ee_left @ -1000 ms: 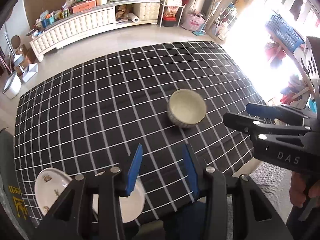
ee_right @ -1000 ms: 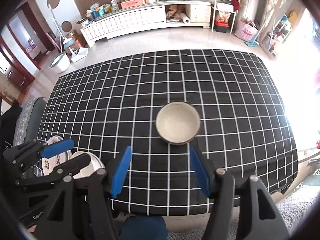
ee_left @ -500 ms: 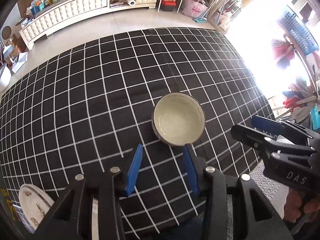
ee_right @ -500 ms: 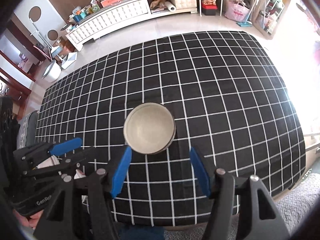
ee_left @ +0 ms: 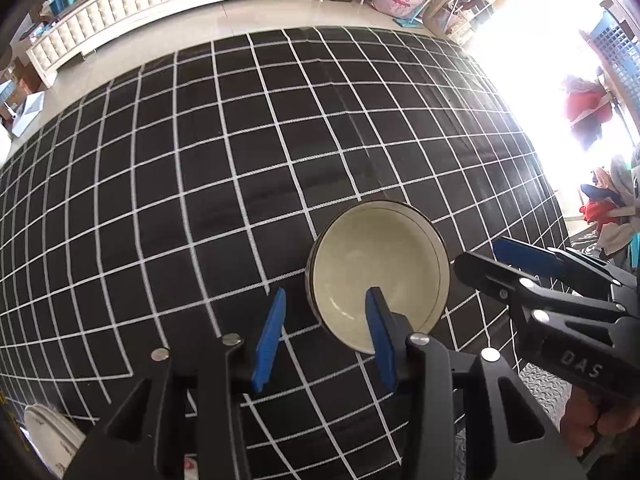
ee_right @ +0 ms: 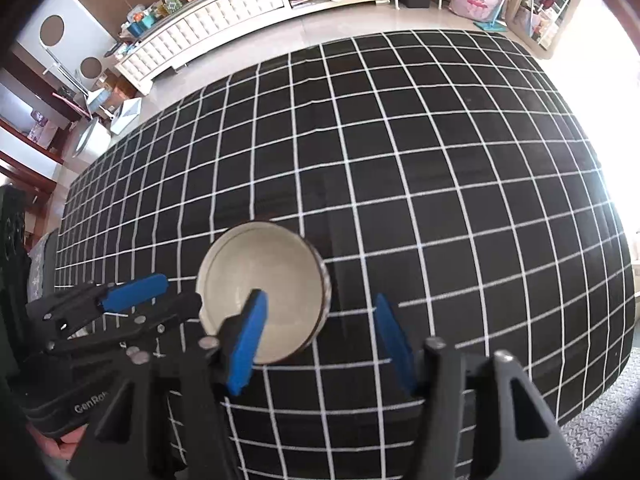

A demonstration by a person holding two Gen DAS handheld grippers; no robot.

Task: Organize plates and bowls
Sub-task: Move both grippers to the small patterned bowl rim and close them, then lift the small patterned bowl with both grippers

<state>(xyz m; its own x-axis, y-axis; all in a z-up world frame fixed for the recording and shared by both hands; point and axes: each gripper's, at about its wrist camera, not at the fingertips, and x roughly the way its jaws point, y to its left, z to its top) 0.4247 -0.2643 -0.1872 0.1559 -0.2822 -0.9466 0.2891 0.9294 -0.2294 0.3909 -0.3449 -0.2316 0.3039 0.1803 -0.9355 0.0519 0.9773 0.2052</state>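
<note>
Between the two sets of jaws, on the desk, sits the bowl (ee_left: 378, 276), its rim straddled by the left gripper (ee_left: 326, 338) and right gripper (ee_right: 320, 340), both spread but closing, neither yet pinching.

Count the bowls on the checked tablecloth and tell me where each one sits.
1. The bowl stands upright on the checked tablecloth near its front edge. A white dish at the left corner looks like a plate; more may be hidden.
</note>
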